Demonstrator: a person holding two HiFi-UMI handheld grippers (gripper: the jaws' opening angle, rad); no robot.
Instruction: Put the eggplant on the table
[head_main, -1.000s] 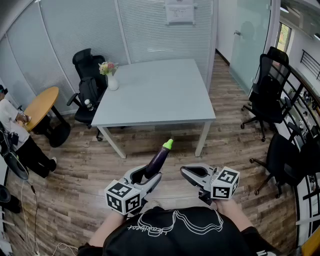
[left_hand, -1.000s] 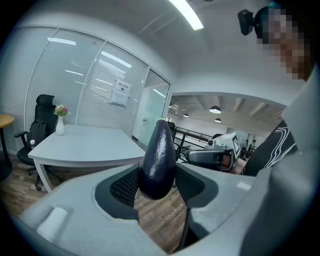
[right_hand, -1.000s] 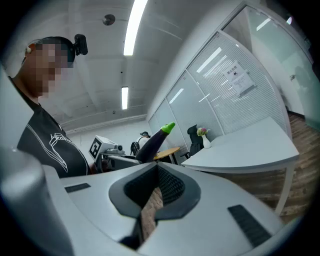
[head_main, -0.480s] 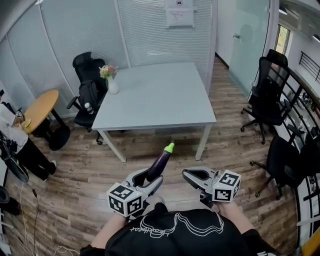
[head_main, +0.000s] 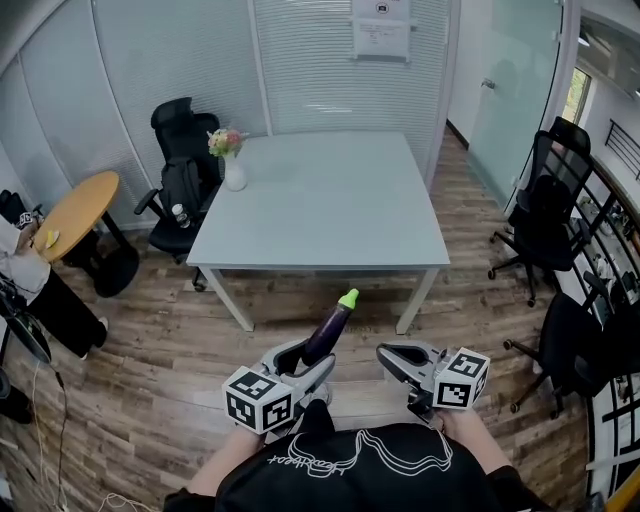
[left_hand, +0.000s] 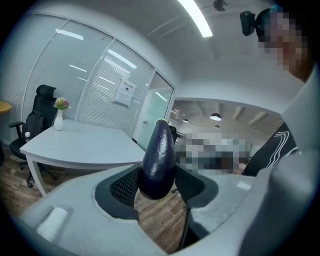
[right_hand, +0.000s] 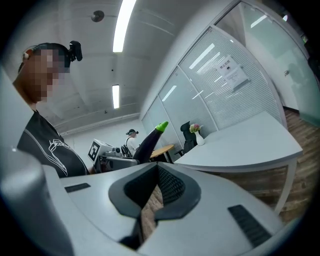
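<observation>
- The grey table (head_main: 320, 215) fills the head view at twelve o'clock from both of my grippers, across a strip of wooden floor (head_main: 200, 340). Its top is bare apart from the vase.
- A black office chair (head_main: 185, 165) stands at the table's ten o'clock corner.
- My left gripper (head_main: 312, 362) sits at about seven o'clock in the head view. Its jaws stand fairly wide, and their dark ribbed pads (left_hand: 122, 187) press on the thick lower end of the eggplant from both sides.
- My right gripper (head_main: 392, 357) is at three o'clock of the left one, apart from it. Its jaws meet at the tips, leaving only a thin wedge of floor showing behind them. It holds nothing.
- The eggplant (head_main: 328, 330) is off the table, up in the air in my left jaws. It leans toward one o'clock with its green stem end uppermost. From the right gripper view it shows at ten o'clock, above that gripper's pads.
- A white vase of flowers (head_main: 233, 172) stands near the table's eleven o'clock corner.
</observation>
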